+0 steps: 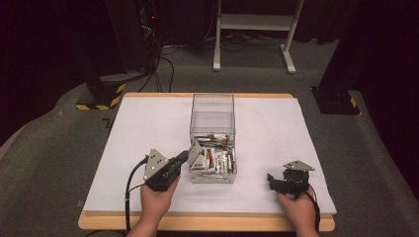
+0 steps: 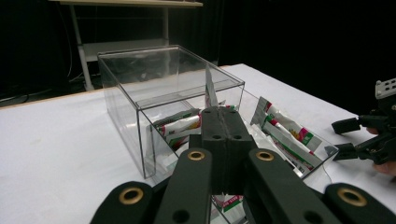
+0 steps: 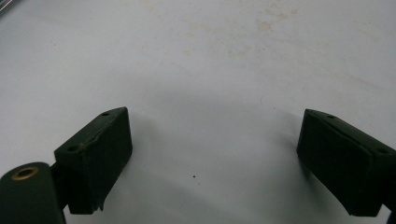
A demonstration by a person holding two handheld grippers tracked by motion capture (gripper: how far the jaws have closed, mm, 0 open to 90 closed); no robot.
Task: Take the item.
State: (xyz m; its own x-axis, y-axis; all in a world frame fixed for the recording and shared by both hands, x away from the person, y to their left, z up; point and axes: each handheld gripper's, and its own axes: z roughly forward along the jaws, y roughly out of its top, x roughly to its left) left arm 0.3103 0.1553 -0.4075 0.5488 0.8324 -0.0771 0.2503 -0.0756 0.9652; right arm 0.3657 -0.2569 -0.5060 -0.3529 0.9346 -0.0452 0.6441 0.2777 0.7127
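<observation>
I see the box standing at the middle of the worktop. The packets lie in the box, at its near end. My left tongs sit just left of the box; my right tongs rest well right of it.

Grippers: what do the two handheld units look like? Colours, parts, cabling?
Both are black. The left gripper carries a grey three-cornered plate and trails a black cable; brass-coloured pivot bushings sit in its linkage arms. The right gripper has the same grey plate and blocky black jaw pads. Forearms are bare, with no sleeves in view.
</observation>
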